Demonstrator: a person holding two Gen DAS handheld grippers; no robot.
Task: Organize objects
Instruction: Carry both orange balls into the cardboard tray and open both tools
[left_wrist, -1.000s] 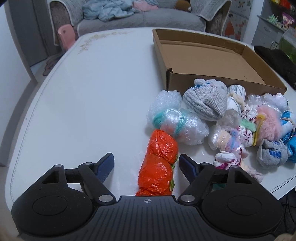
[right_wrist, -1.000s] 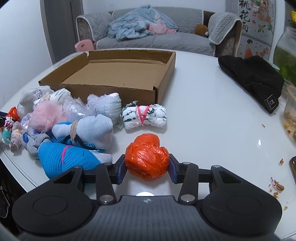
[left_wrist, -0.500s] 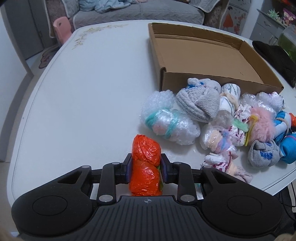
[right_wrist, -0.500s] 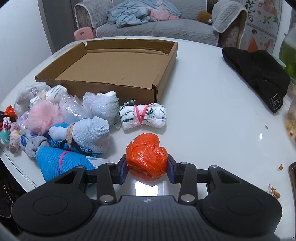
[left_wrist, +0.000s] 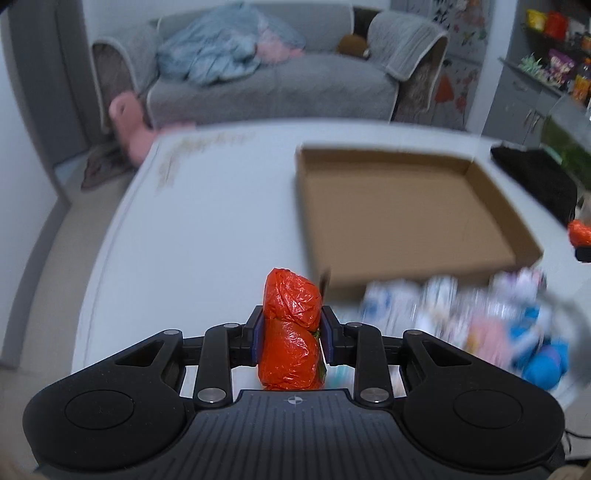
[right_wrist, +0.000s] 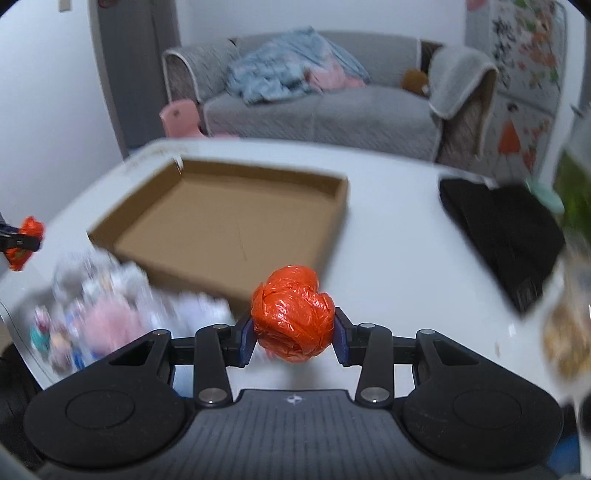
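My left gripper (left_wrist: 291, 338) is shut on a long orange plastic-wrapped bundle (left_wrist: 290, 328) and holds it above the white table (left_wrist: 207, 221). My right gripper (right_wrist: 293, 332) is shut on a round orange plastic-wrapped ball (right_wrist: 293, 312), also lifted. An empty shallow cardboard box (left_wrist: 402, 210) lies ahead of both; in the right wrist view the box (right_wrist: 229, 218) is ahead and left. Each view shows the other gripper's orange bundle at its edge (left_wrist: 579, 230) (right_wrist: 24, 240). A blurred pile of wrapped bundles (left_wrist: 480, 317) (right_wrist: 103, 310) lies in front of the box.
A black knit hat (right_wrist: 506, 225) lies on the table to the right of the box. A grey sofa (left_wrist: 266, 81) with clothes stands behind the table, a pink chair (left_wrist: 127, 122) beside it. Snacks (right_wrist: 565, 339) sit at the table's right edge.
My left gripper closed on the long orange bundle and lifted it. My right gripper lifted the orange ball. Both now sit higher and nearer the box; the views are motion-blurred.
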